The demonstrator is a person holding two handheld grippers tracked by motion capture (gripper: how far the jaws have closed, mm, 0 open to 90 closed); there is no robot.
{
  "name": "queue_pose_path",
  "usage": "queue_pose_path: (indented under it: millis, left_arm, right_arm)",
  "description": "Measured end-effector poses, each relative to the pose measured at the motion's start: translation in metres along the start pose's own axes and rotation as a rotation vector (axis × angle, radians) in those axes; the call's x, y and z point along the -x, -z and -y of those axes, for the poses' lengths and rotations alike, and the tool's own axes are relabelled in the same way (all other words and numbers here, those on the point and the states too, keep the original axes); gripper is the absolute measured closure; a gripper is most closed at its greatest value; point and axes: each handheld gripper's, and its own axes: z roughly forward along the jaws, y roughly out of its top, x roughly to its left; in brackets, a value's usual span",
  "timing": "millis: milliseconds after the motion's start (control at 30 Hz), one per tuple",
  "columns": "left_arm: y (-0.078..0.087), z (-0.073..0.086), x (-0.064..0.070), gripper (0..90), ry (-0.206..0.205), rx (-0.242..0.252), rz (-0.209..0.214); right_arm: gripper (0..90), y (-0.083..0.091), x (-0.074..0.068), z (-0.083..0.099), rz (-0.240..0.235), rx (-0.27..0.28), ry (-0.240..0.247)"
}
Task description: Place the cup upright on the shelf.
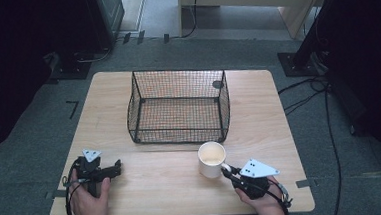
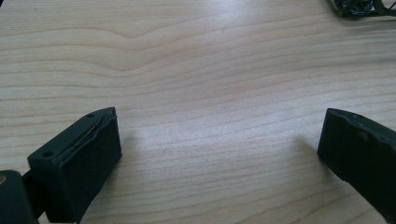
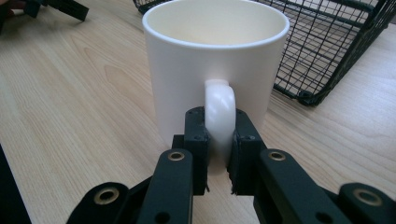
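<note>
Black two-jaw right gripper (image 3: 219,154) sat closest to its own cam, jaws clenched on the looped handle of a white ceramic mug (image 3: 215,65), one pad each side of the loop. Mug was upright on the light wood-grain tabletop (image 3: 70,116), plain cylinder w/ smooth glossy wall, cream interior, nothing visible inside. From high view the mug (image 1: 211,159) stood near the front edge, right of centre, just in front of the black wire-mesh basket (image 1: 178,105), apart from it; handle pointed toward the right gripper (image 1: 228,171), held by the person's right hand (image 1: 264,203).

Left gripper (image 1: 113,168) rested at front-left of the table (image 1: 158,189), in the left hand (image 1: 90,204), well apart from mug.

Left gripper view added what high view couldn't: left gripper (image 2: 219,140) jaws spread wide, released, bare wood between the pads (image 2: 88,163). Right gripper view gave the basket's (image 3: 336,42) lower frame close behind-right of mug, not touching.
</note>
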Motion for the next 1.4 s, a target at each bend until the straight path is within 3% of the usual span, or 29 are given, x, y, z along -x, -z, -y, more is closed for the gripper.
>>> queue_pose_path:
  millis: [467,900,1400]
  left_arm:
    - [0.000,0.000,0.000,0.0,0.000,0.000,0.000]
    - [0.000,0.000,0.000,0.0,0.002,0.002,0.000]
    - [0.000,0.000,0.000,0.0,0.002,0.002,0.000]
  right_arm:
    - [80.9,0.002,-0.003,-0.023,-0.026,0.034,0.012]
    - [80.9,0.000,-0.007,-0.058,-0.041,0.052,0.042]
    - [80.9,-0.005,-0.001,-0.096,-0.046,0.063,0.048]
